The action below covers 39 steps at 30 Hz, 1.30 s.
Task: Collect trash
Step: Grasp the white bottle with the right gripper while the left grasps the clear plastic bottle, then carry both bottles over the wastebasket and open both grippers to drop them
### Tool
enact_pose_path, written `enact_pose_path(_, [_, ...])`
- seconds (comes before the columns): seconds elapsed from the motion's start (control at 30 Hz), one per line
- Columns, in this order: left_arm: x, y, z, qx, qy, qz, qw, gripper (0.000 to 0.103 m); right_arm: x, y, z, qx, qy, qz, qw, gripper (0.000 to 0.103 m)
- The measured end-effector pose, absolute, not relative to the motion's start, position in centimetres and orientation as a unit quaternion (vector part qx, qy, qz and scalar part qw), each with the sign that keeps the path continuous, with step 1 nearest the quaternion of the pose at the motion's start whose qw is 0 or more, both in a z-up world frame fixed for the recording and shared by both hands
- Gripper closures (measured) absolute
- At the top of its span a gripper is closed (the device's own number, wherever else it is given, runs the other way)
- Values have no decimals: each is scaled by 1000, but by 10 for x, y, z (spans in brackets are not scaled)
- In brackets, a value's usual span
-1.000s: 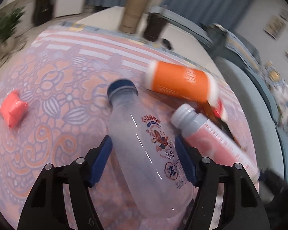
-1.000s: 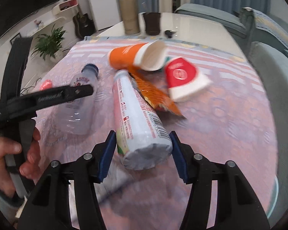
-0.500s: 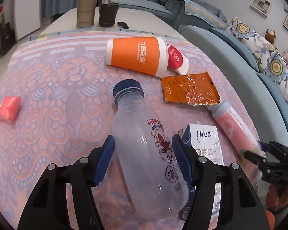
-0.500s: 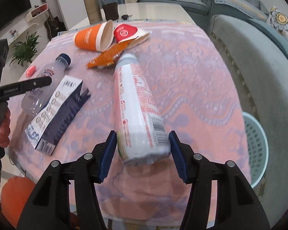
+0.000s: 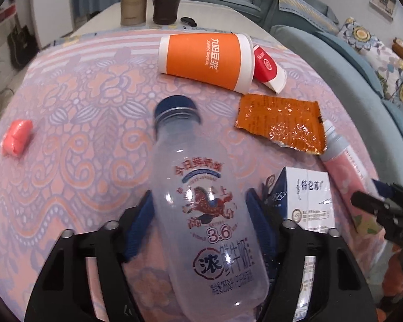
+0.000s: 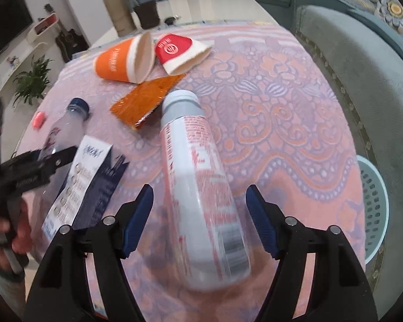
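basket [image 6: 374, 206]: pale blue, slotted, down past the tabletop's right edge against the sofa; only a sliver of it shows, so you can't see what is in it.
tabletop [image 5: 75, 123]: patterned cloth hides the surface; expect it to drag a little under anything you slide.
clear bottle [image 5: 201, 214]: looks empty, so light, with thin walls that may dent. your left gripper [image 5: 198, 222] has its fingers closed on the belly at the label; smooth plastic, so hold at the widest part. its base is cut off at the frame's bottom.
pink-label bottle [image 6: 198, 187]: lying between the right gripper [image 6: 200, 217] fingers, whose jaws are opening; pads stand clear of it. round, likely to roll. its near end is blurred.
milk carton [image 5: 306, 201]: stiff card, light; take it across the flat sides. partly hidden behind the left fingers.
orange cup [image 5: 207, 60]: paper, crushes easily.
red cup [image 5: 268, 69]: half tucked behind the orange one.
foil wrapper [image 5: 282, 123]: flat, flimsy; pinch an edge.
pink lump [image 5: 16, 141]: soft-looking; what it is, you can't tell.
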State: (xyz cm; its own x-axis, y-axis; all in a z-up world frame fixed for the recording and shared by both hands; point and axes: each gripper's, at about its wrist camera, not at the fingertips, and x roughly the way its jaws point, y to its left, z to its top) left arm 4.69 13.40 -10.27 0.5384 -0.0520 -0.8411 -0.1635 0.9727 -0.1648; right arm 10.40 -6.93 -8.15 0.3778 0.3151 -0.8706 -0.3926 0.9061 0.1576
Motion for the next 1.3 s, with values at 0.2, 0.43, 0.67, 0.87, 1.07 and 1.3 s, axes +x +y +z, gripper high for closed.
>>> enact_pose_path(0.2, [34,132,-86,-129,439,18,889,45,113,-61,-87,-32,522,225,822,56])
enact_pose_path(0.43, [33,94,-34,-111,370,-27,922,45,106,-102,-60,30,477,223,849,57])
enact_pose_path(0.67, [45,38,5,-109,330,-95,933,45,98,-159,-30,79,434,194,876,57])
enact_pose_path(0.87, [66,-41,40,-71,298,-162,938,45,95,-224,-10,117,400,150,897,57])
enact_pose_path(1.07, [95,-117,33,-50,310,-224,923,45,101,-292,-21,155,396,92,901,57])
enact_pose_path(1.3, [140,-180,-29,-40,376,-262,888,45,105,-352,-74,192,426,24,884,57])
